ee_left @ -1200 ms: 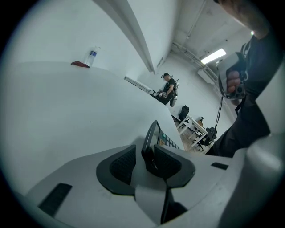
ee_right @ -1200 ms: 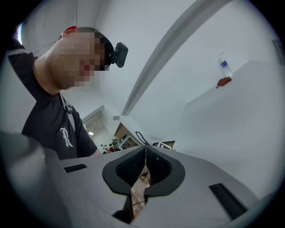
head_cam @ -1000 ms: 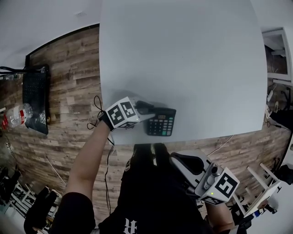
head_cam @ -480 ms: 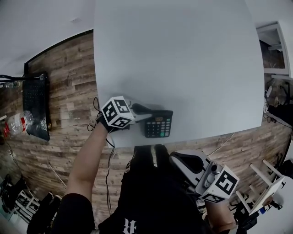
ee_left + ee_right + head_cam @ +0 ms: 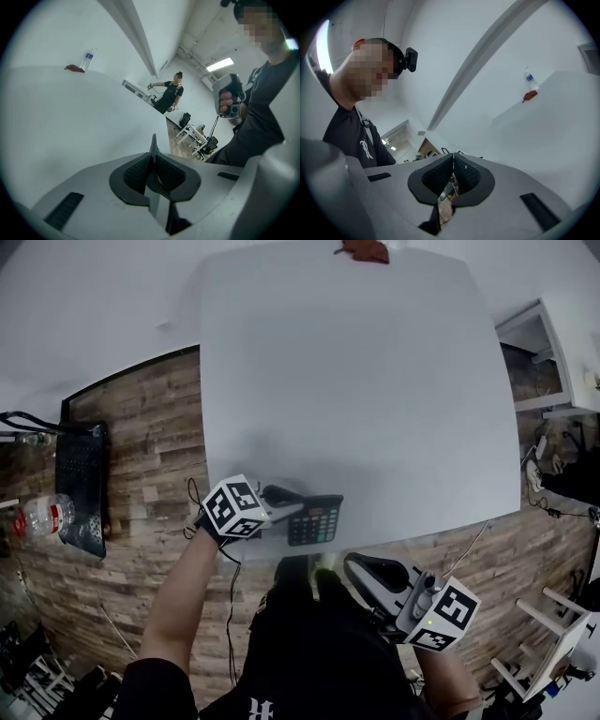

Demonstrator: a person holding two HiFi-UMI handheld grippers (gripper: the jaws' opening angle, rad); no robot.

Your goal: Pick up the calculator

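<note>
A black calculator (image 5: pixel 316 520) is at the near edge of the white table (image 5: pixel 347 381). My left gripper (image 5: pixel 286 508) grips its left end; its jaws are still closing, with the pads pressing on it. In the left gripper view the calculator (image 5: pixel 153 144) shows edge-on as a thin dark blade between the pads, and the left gripper (image 5: pixel 153 171) holds it above the tabletop. My right gripper (image 5: pixel 358 569) hangs below the table's near edge, in front of the person's body. In the right gripper view the right gripper (image 5: pixel 453 176) is shut with nothing between its pads.
A red-brown object (image 5: pixel 366 249) lies at the table's far edge, with a plastic bottle (image 5: pixel 88 58) beside it. On the wooden floor at the left stand a black crate (image 5: pixel 82 488) and a bottle (image 5: pixel 42 517). A white shelf (image 5: pixel 534 343) stands at the right.
My left gripper has shut on the calculator's left end and risen a little with it. The right gripper has stayed where it was.
</note>
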